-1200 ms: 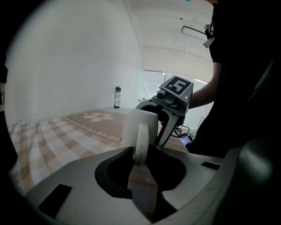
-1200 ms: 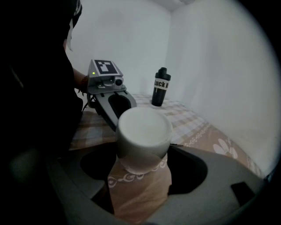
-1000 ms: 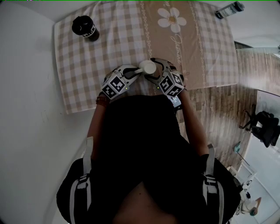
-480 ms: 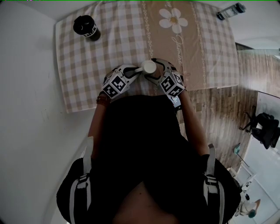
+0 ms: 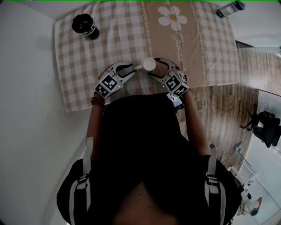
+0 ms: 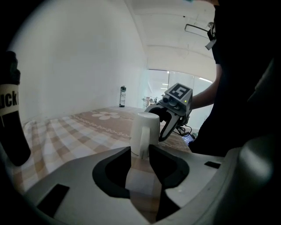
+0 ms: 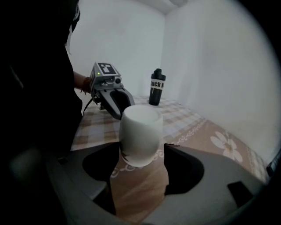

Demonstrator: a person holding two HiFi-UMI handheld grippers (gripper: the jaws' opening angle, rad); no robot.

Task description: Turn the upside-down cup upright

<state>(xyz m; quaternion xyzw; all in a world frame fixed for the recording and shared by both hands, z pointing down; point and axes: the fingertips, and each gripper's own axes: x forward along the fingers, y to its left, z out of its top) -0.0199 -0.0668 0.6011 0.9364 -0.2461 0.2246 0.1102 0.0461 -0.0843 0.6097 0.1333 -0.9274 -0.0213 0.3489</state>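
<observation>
Between my right tongs (image 7: 142,154) stands the white cup (image 5: 148,66), bottom up, on the checked cloth (image 5: 88,79) of the counter. These tongs have just been closing, and their pads now lie against its sides. My left tongs (image 6: 140,151) face them across the cup. They have just been opening, and the handle (image 6: 143,140) sits loose in their gap. Well beyond my left tongs stands a black bottle (image 5: 85,27).

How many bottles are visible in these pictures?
2. A black bottle stands at the checked cloth's far left corner; another bottle stands past its far right corner. The person's body could hide more.
</observation>
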